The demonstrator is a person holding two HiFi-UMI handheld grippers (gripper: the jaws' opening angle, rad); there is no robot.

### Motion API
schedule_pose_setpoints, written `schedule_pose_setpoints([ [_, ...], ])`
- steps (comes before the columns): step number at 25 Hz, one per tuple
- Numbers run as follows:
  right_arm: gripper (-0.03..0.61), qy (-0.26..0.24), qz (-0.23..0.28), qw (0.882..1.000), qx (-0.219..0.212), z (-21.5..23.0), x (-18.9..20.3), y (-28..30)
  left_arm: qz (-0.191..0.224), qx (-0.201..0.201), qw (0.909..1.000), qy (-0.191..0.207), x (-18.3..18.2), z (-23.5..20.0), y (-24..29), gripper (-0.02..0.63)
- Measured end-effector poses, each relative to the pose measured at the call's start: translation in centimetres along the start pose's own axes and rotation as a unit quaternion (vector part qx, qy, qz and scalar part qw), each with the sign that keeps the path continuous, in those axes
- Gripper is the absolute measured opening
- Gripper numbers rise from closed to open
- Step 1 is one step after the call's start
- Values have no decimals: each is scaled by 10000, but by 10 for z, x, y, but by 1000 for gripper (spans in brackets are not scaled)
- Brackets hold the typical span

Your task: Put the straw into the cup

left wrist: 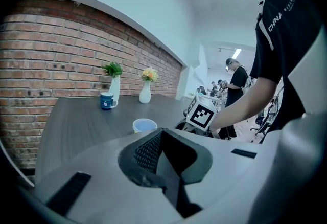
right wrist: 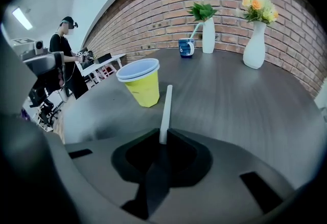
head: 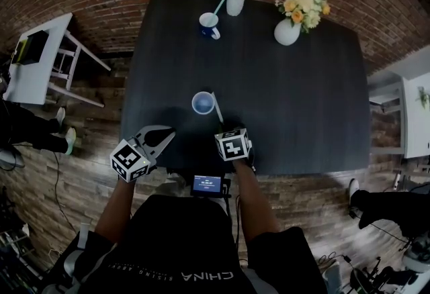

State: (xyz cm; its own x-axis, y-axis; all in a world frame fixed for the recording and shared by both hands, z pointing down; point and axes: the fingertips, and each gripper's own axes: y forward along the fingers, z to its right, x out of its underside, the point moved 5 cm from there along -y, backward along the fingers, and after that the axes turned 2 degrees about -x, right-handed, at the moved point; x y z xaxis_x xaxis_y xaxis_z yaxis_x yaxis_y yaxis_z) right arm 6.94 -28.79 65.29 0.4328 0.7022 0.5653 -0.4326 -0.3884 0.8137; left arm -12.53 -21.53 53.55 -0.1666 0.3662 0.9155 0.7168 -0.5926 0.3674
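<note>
Jaws of right gripper point(right wrist: 163, 142), angled downward, pinch straw point(right wrist: 165, 113) beside cup point(right wrist: 140, 82)

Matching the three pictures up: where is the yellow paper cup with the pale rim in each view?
Head view: yellow paper cup, centre, seen from above.
Left gripper view: its rim at centre.
Right gripper view: cup left of centre.
Shared landmark: blue mug, beyond the cup.
</note>
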Motion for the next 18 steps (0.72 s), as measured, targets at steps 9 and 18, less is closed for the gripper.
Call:
schedule_pose_setpoints([
  [9, 54, 17, 467, 9987, 217, 20, -9, -40, 182, 111, 9998, -15, -10, 3, 11, 3],
  [18, 54, -560, 1230, 9907, -125, -2, -44, -89, 492, 241, 9977, -393, -31, -1, 33, 5],
])
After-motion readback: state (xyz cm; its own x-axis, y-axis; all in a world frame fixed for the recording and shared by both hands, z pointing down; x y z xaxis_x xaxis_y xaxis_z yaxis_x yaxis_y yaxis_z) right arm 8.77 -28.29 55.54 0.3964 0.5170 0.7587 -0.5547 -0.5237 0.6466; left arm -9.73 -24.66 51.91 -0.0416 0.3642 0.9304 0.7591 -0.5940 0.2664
